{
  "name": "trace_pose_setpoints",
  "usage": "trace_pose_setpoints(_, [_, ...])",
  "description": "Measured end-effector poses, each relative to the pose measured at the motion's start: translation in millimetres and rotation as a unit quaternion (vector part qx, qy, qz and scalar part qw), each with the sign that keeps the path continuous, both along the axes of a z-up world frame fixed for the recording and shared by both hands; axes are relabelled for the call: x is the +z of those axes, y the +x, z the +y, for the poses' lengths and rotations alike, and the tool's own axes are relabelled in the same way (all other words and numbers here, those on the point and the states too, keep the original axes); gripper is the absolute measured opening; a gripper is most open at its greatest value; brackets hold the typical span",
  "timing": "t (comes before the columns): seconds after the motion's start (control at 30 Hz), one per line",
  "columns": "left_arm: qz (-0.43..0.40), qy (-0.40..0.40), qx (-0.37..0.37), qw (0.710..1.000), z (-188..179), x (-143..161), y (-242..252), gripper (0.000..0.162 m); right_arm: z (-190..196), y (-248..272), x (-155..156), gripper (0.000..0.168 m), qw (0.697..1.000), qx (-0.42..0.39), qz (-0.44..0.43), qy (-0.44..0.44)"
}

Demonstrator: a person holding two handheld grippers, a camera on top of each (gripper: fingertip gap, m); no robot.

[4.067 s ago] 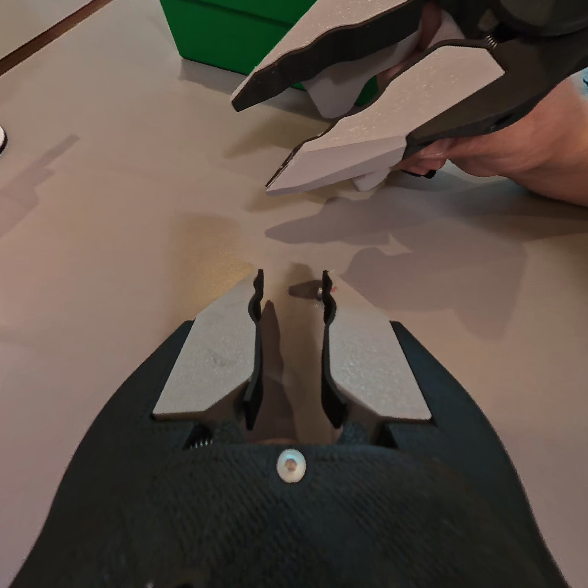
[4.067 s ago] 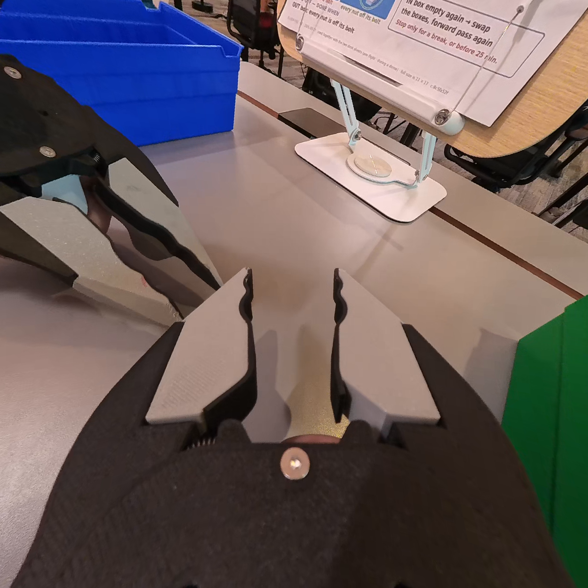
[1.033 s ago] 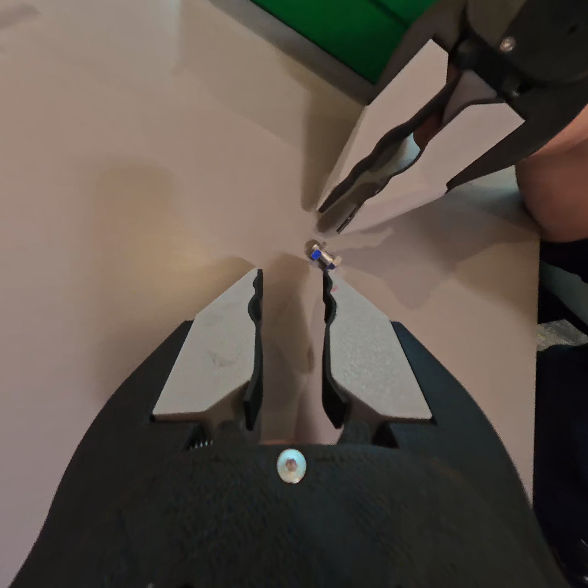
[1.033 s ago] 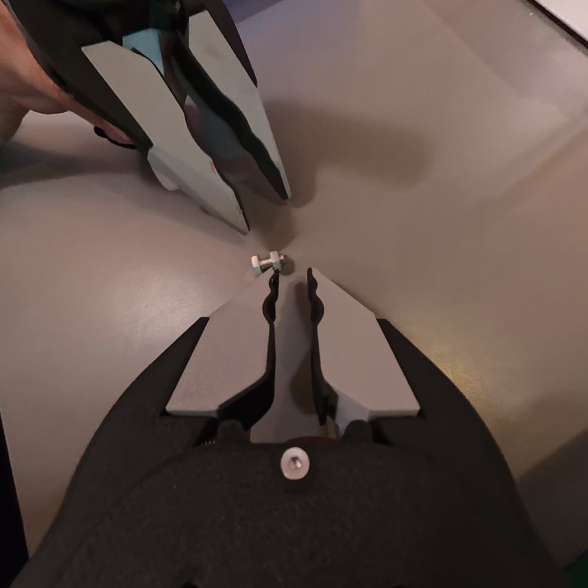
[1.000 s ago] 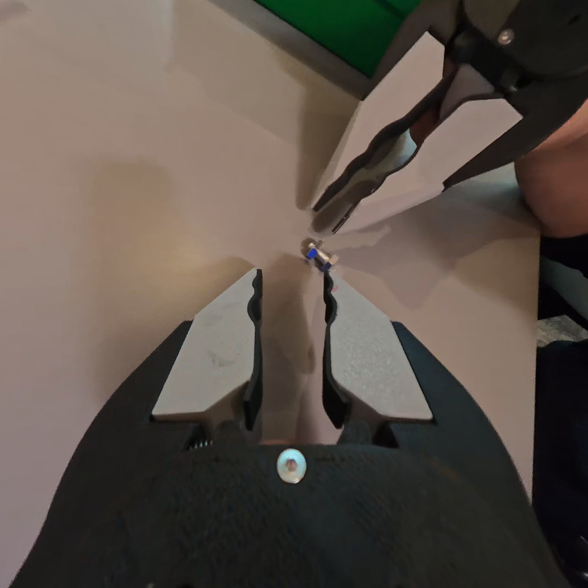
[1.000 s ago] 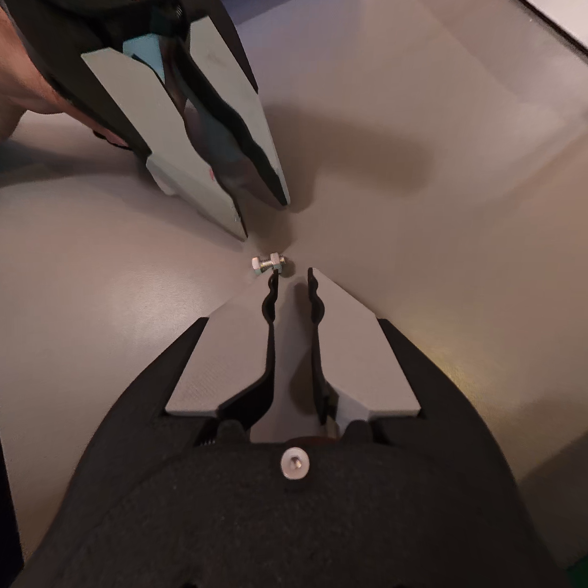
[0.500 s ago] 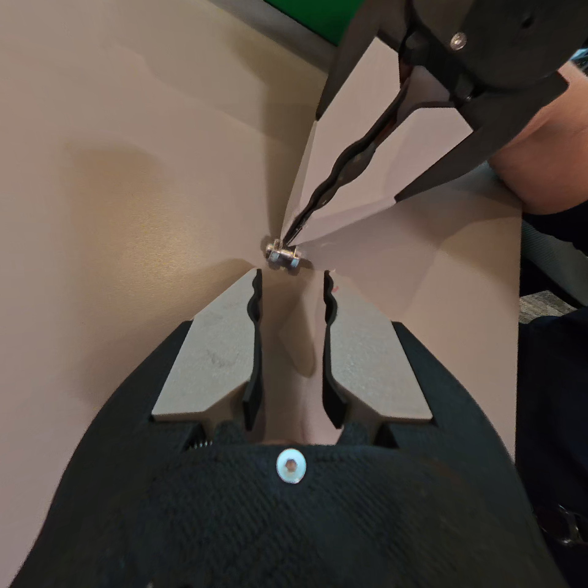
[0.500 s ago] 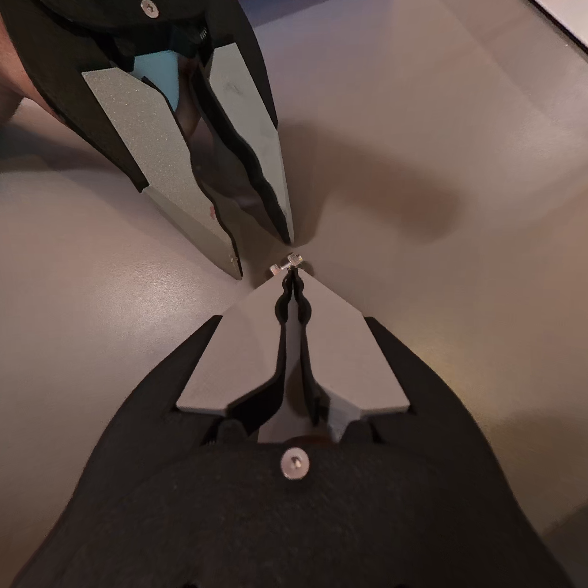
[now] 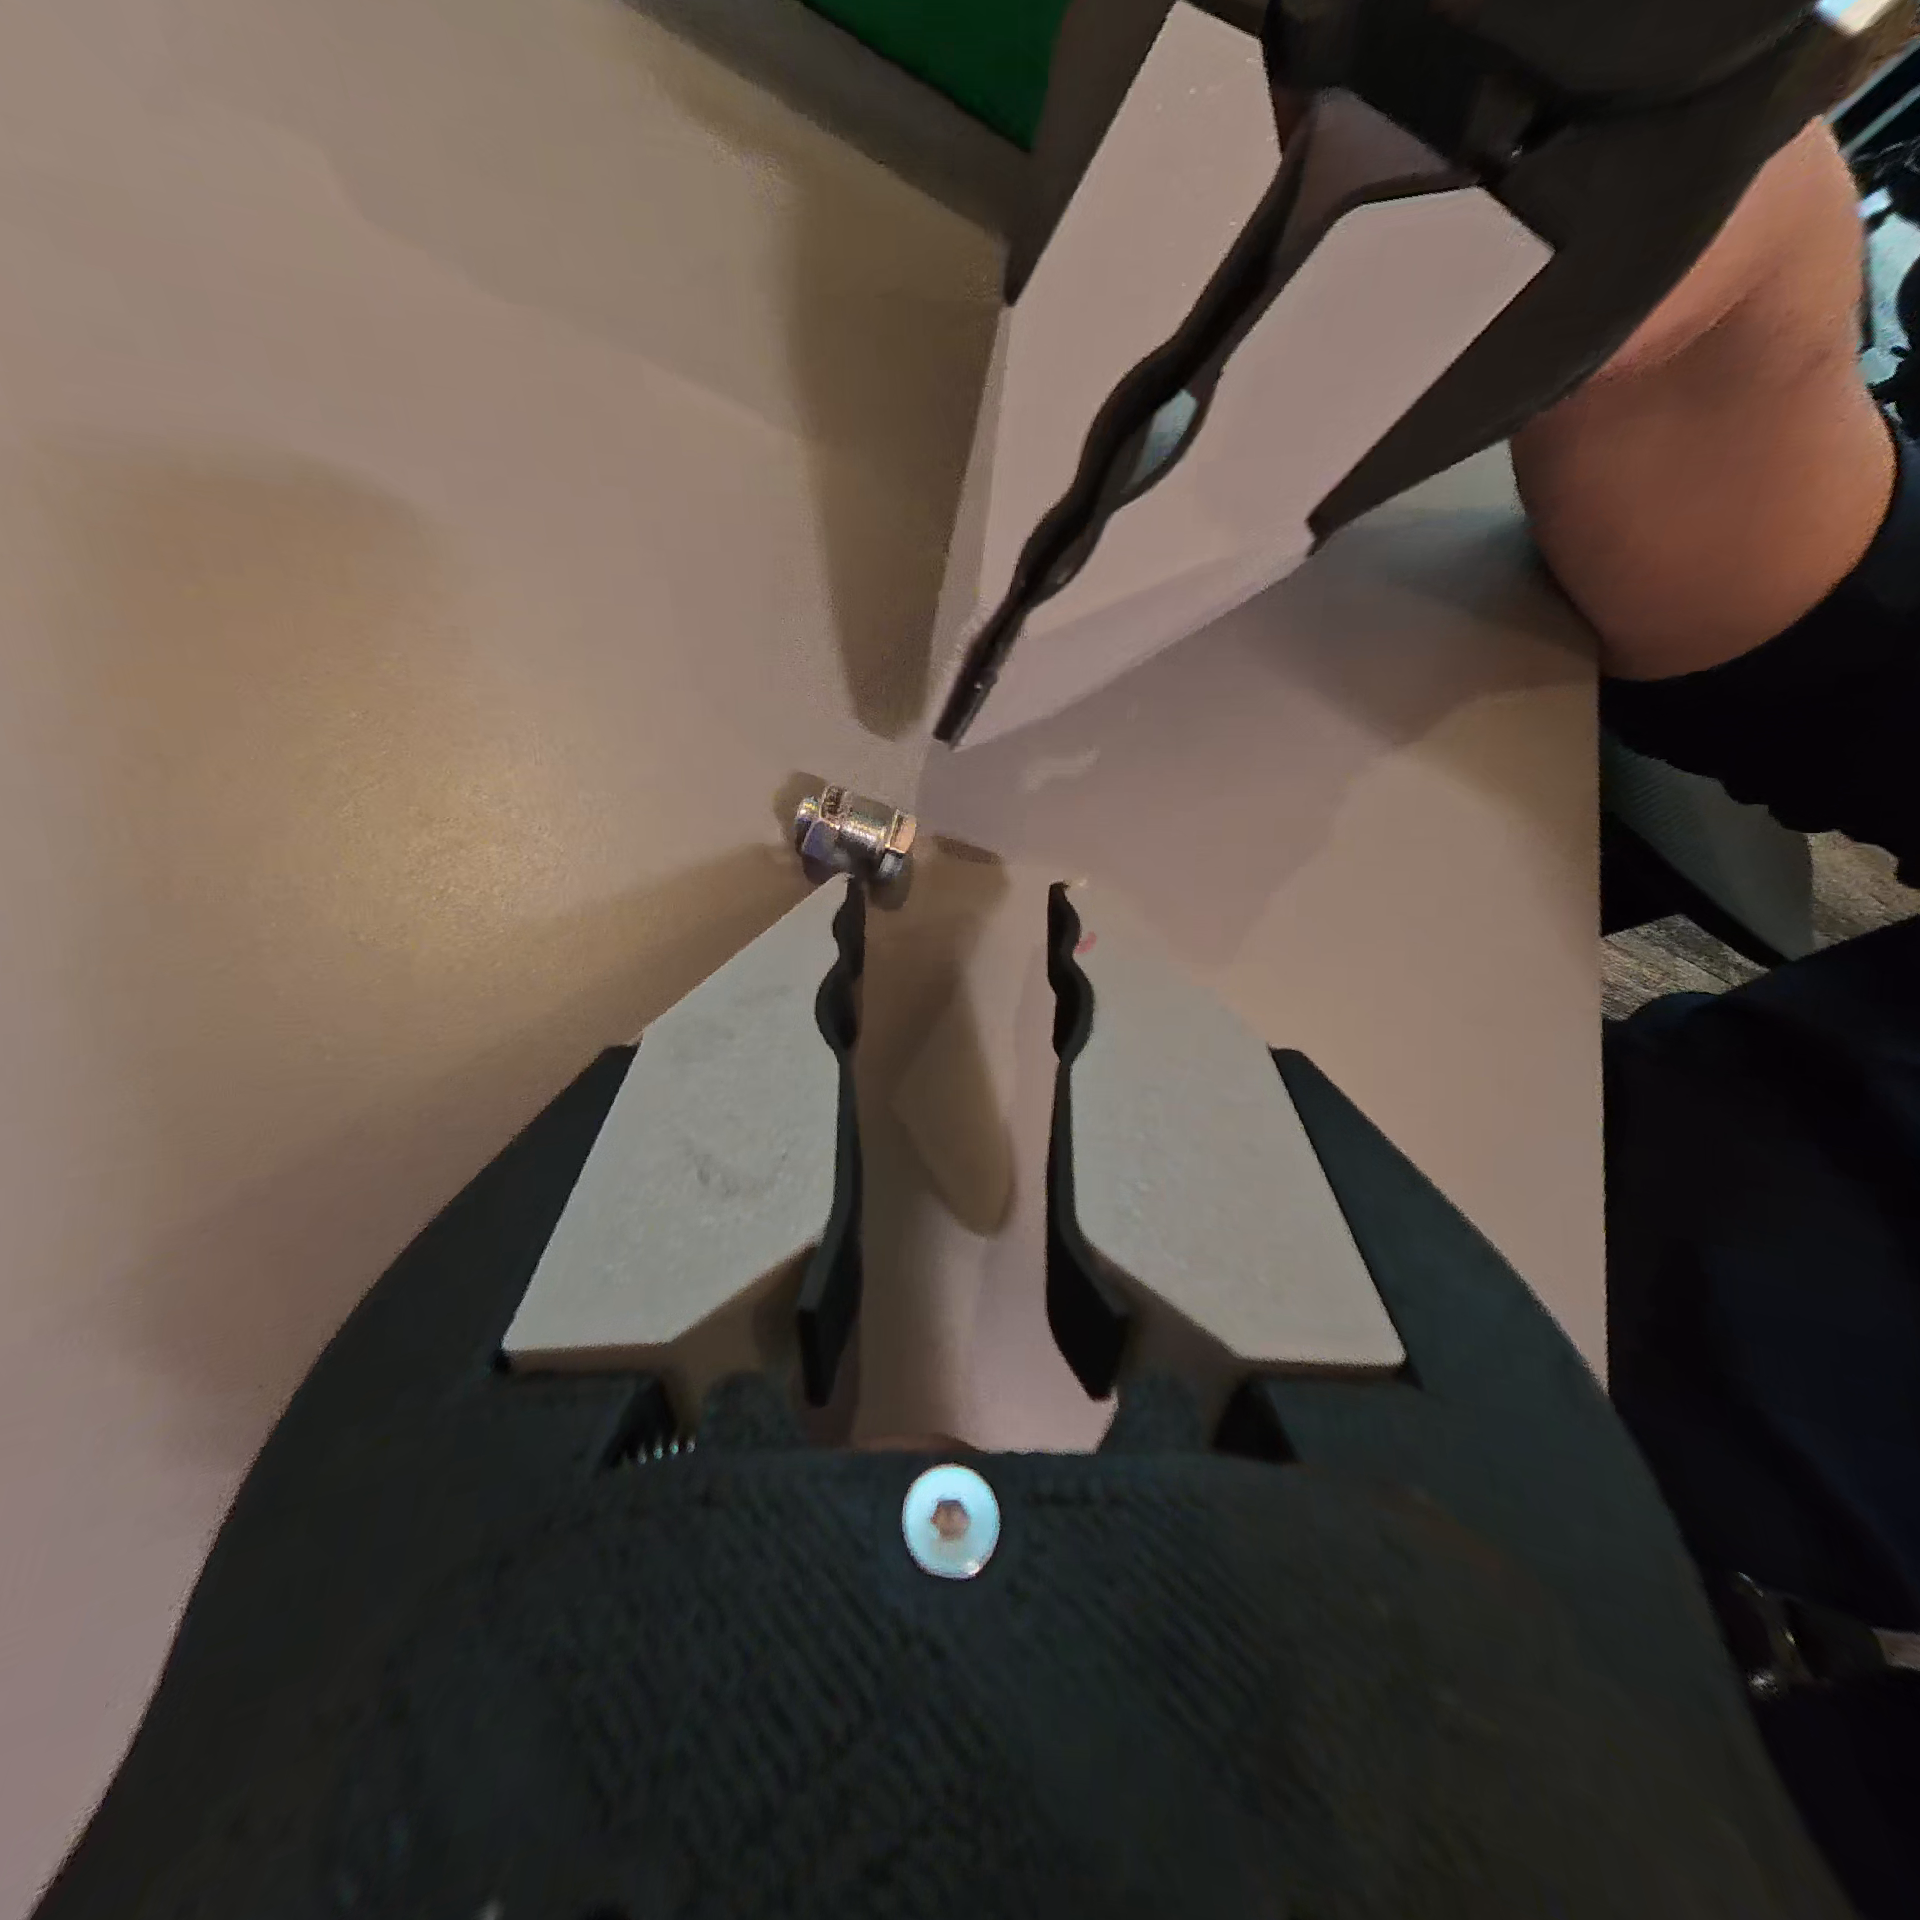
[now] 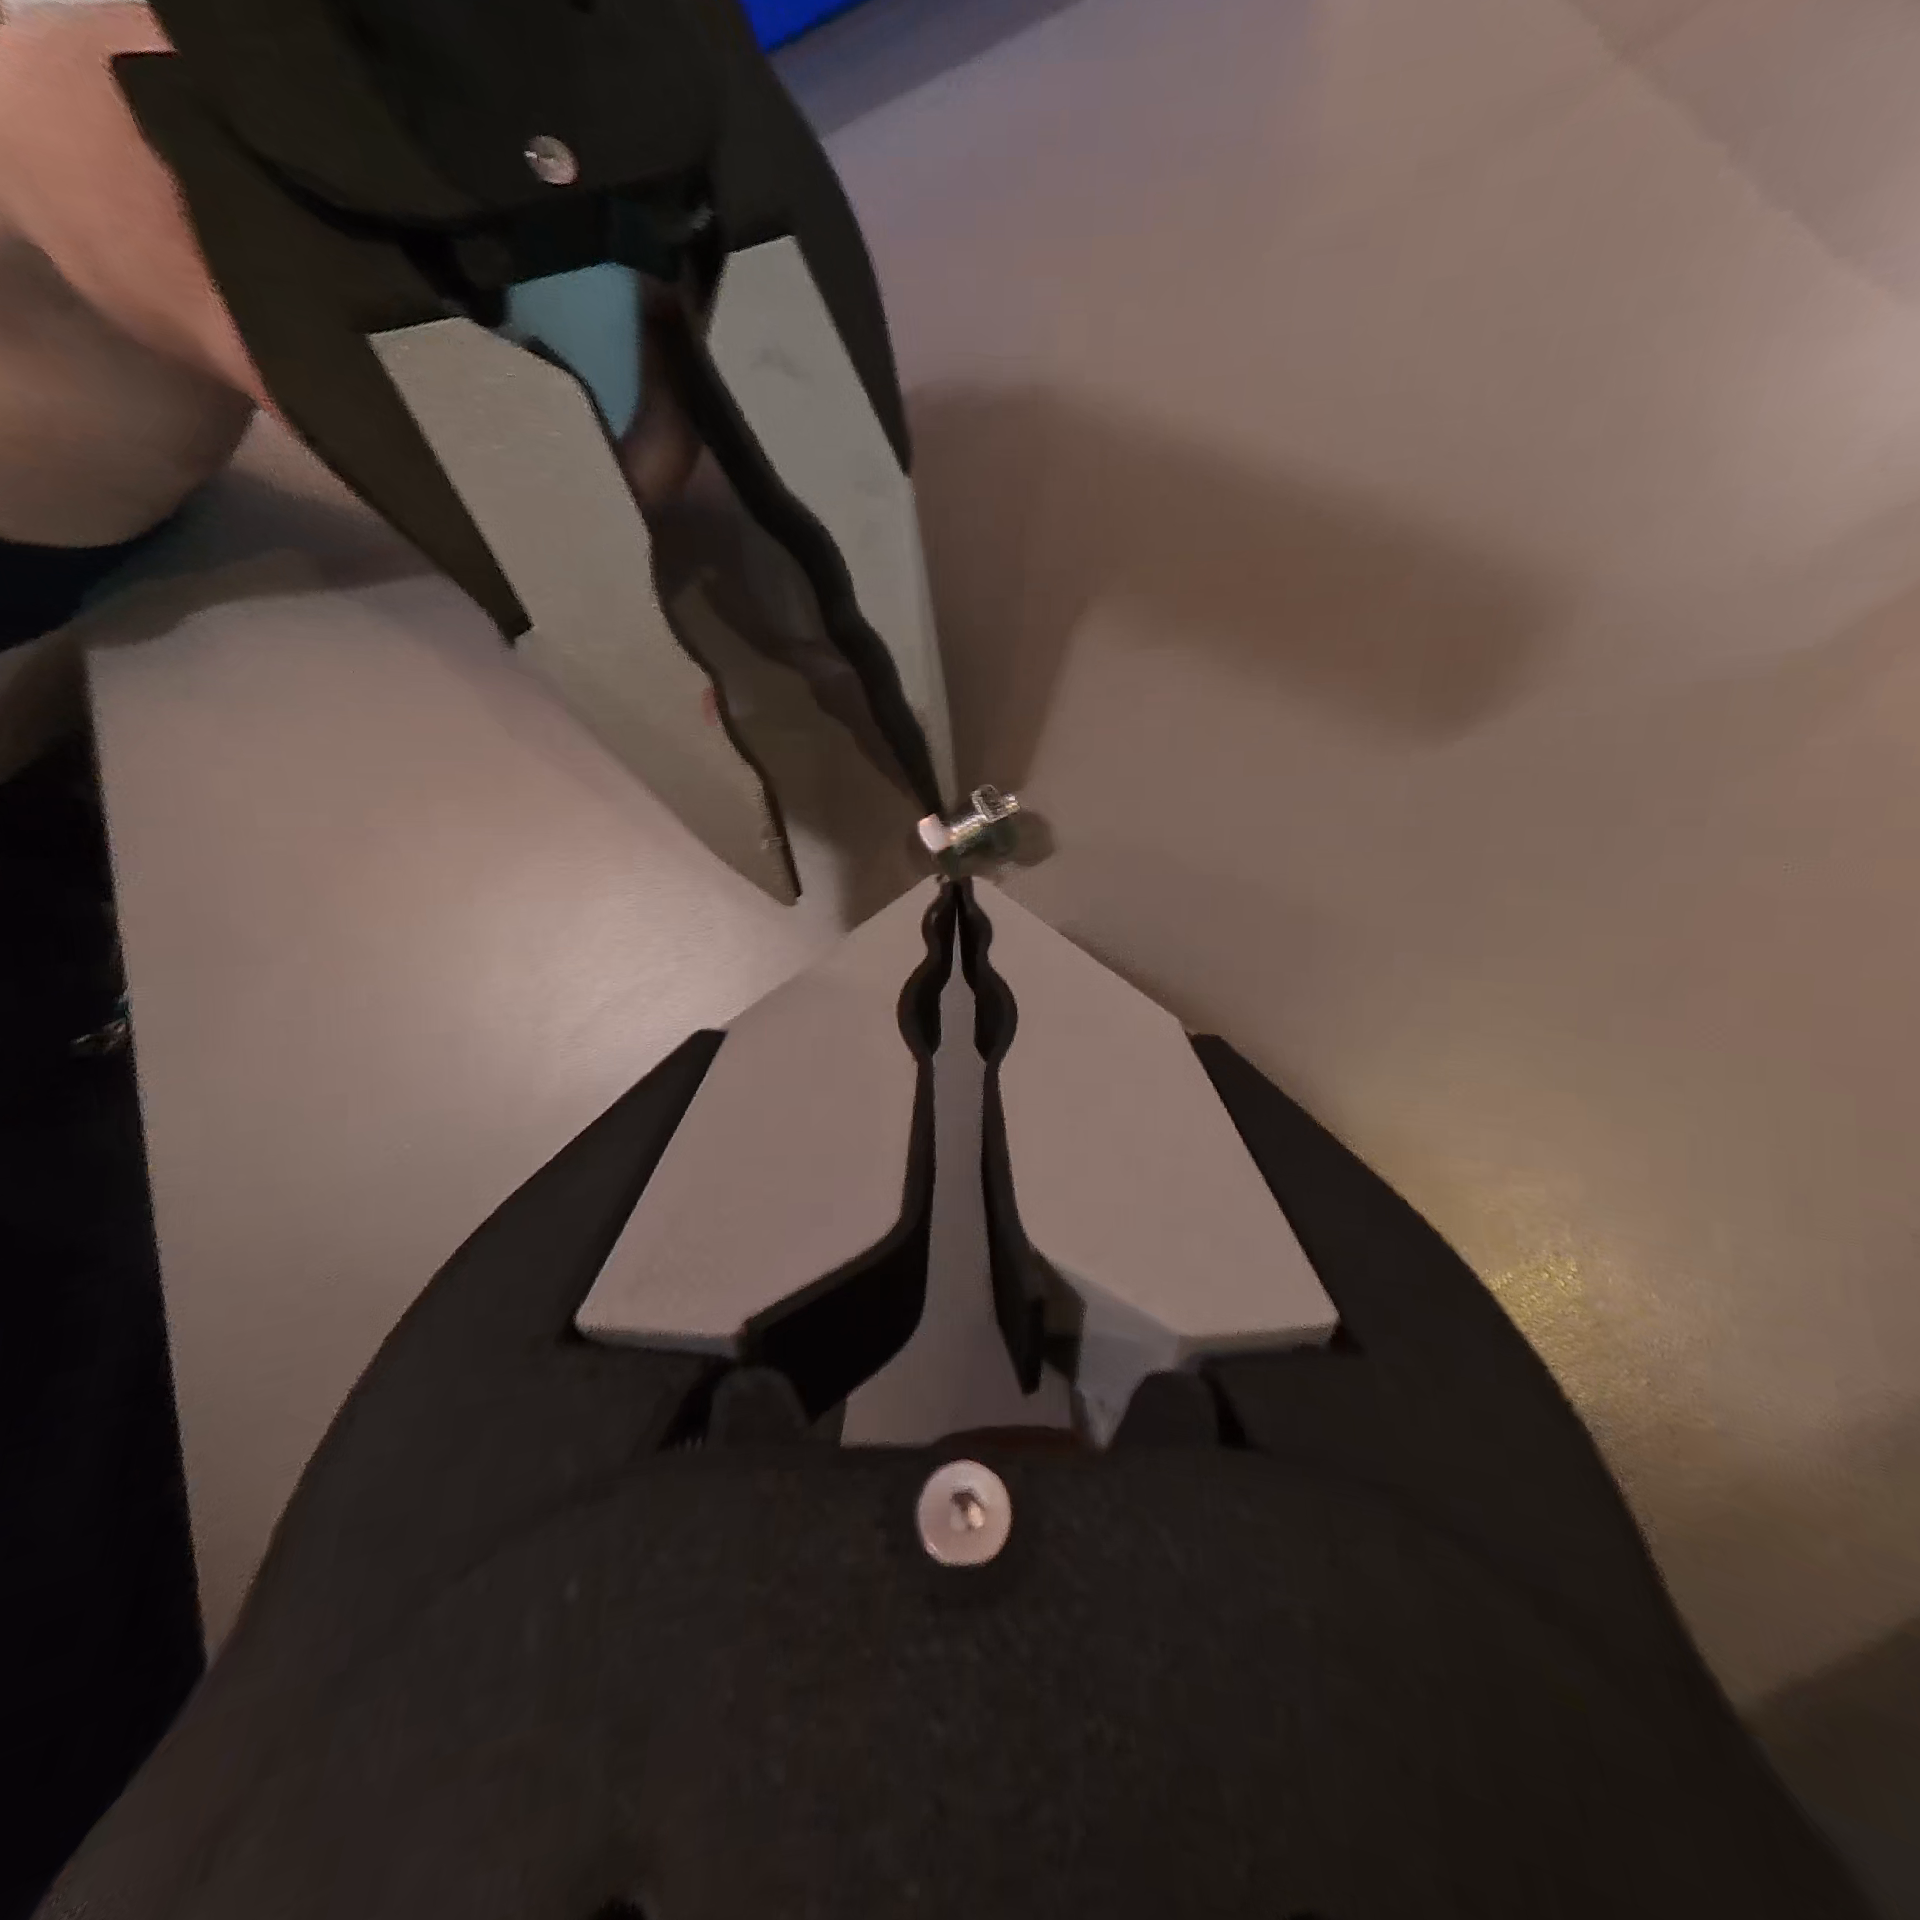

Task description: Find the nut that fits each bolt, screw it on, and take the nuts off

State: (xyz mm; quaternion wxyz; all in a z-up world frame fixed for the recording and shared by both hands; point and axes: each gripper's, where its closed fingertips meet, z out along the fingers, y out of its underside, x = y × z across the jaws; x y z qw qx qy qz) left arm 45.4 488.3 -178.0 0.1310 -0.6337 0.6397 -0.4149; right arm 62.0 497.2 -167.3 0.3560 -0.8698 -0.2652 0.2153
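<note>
A small silver bolt with a nut on it [image 9: 854, 842] lies on the tan table [image 9: 364, 727]. My left gripper [image 9: 951, 891] is open, and its left fingertip [image 9: 844, 914] touches the bolt's near side. In the left wrist view my right gripper [image 9: 951, 727] comes down from the upper right. Its jaws are pressed together on nothing, with the tips a short way from the bolt. In the right wrist view the bolt [image 10: 971, 826] sits just past the tips of the shut right gripper [image 10: 948, 894]. One finger [image 10: 904, 623] of the left gripper touches its other side.
A green box [image 9: 935, 62] stands at the far edge of the left wrist view. A bit of a blue bin [image 10: 821, 31] shows at the top of the right wrist view. The table's edge [image 9: 1600, 935] runs close on the right, with a person's arm [image 9: 1714, 416] over it. My left and right fingertips are right by each other.
My right gripper has closed from slightly open to shut. Both grippers have come in around the bolt, which has turned and slid towards my left fingertip.
</note>
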Motion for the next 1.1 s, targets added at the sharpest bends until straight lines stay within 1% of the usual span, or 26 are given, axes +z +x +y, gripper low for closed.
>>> trace_pose_setpoints(0.1, [0.000, -0.003, -0.001, 1.000, 0, 0, 0, 0.033, -3, -6, -2, 0.000, 1.000, 0.013, 0.005, -0.008])
trace_pose_setpoints(0.23, [-0.006, -0.002, -0.013, 1.000, -7, 0, 3, 0.034, 9, 4, -17, 0.000, 0.999, -0.030, -0.038, -0.011])
trace_pose_setpoints(0.27, [-0.007, 0.003, -0.015, 1.000, -8, 0, 4, 0.034, 12, 3, -17, 0.000, 0.999, -0.032, -0.033, -0.008])
trace_pose_setpoints(0.3, [-0.007, 0.010, -0.016, 1.000, -9, 0, 5, 0.032, 15, 2, -16, 0.000, 0.999, -0.036, -0.027, -0.002])
trace_pose_setpoints(0.4, [-0.010, 0.017, -0.015, 1.000, -9, 0, 9, 0.033, 25, 1, -12, 0.000, 0.998, -0.049, -0.021, 0.018])
trace_pose_setpoints(0.47, [-0.016, 0.007, -0.020, 1.000, -13, 3, 9, 0.035, 29, -1, -4, 0.005, 0.998, -0.052, -0.002, 0.033])
trace_pose_setpoints(0.53, [-0.024, 0.001, -0.022, 0.999, -13, 8, 8, 0.035, 33, 6, 3, 0.009, 0.996, -0.068, -0.003, 0.053])
trace_pose_setpoints(0.63, [-0.032, 0.002, 0.005, 0.999, 3, 16, 3, 0.035, 28, 9, 8, 0.016, 0.997, -0.062, 0.002, 0.056])
trace_pose_setpoints(0.73, [-0.052, -0.023, 0.055, 0.997, 28, 30, -3, 0.035, 20, 4, 10, 0.017, 0.998, -0.037, -0.013, 0.059])
trace_pose_setpoints(0.8, [-0.066, -0.032, 0.110, 0.991, 54, 38, -8, 0.035, 14, 0, 4, 0.016, 0.997, -0.016, -0.045, 0.054])
trace_pose_setpoints(0.87, [-0.084, -0.043, 0.144, 0.985, 72, 44, -12, 0.035, 15, 3, -4, 0.017, 0.993, -0.014, -0.097, 0.059])
trace_pose_setpoints(0.93, [-0.093, -0.057, 0.151, 0.982, 76, 48, -14, 0.035, 14, 1, -11, 0.020, 0.992, -0.004, -0.111, 0.055])
trace_pose_setpoints(1.03, [-0.088, -0.049, 0.143, 0.984, 73, 46, -14, 0.035, 13, -2, -18, 0.024, 0.993, 0.005, -0.106, 0.043])
trace_pose_setpoints(1.07, [-0.087, -0.046, 0.138, 0.986, 70, 46, -13, 0.035, 13, -3, -19, 0.024, 0.993, 0.007, -0.106, 0.043])
trace_pose_setpoints(1.1, [-0.086, -0.043, 0.132, 0.987, 67, 46, -12, 0.036, 13, -5, -19, 0.018, 0.994, 0.012, -0.102, 0.046])
